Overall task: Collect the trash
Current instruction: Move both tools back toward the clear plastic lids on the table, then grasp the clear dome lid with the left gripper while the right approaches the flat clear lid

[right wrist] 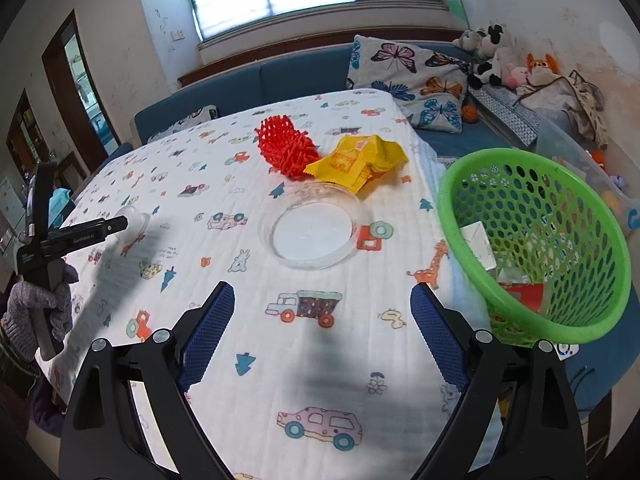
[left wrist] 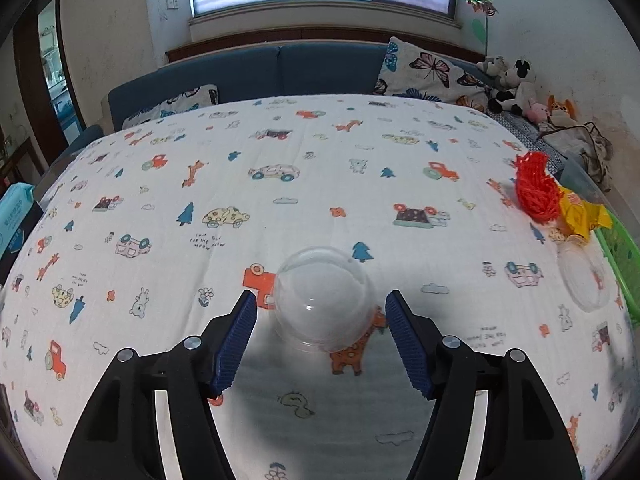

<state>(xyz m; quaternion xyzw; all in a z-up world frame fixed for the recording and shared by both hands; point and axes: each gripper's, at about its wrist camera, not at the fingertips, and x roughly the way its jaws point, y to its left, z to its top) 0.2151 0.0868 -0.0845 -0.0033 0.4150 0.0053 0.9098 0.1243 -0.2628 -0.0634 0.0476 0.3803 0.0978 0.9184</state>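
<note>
A clear plastic dome lid (left wrist: 325, 298) lies on the patterned tablecloth. My left gripper (left wrist: 321, 314) is open, one finger on each side of the dome, apart from it. The dome also shows in the right wrist view (right wrist: 134, 222) at the left gripper's tip. My right gripper (right wrist: 322, 306) is open and empty above the cloth. Ahead of it lie a clear round lid (right wrist: 314, 229), a yellow wrapper (right wrist: 358, 162) and a red foam net (right wrist: 288, 146). A green basket (right wrist: 536, 240) at the table's right edge holds some trash.
The table (left wrist: 280, 184) is covered by a cartoon-print cloth. A blue sofa (left wrist: 256, 68) with butterfly cushions (right wrist: 412, 76) and plush toys (right wrist: 496, 56) stands behind it. A blue tissue pack (left wrist: 16, 216) lies off the table's left edge.
</note>
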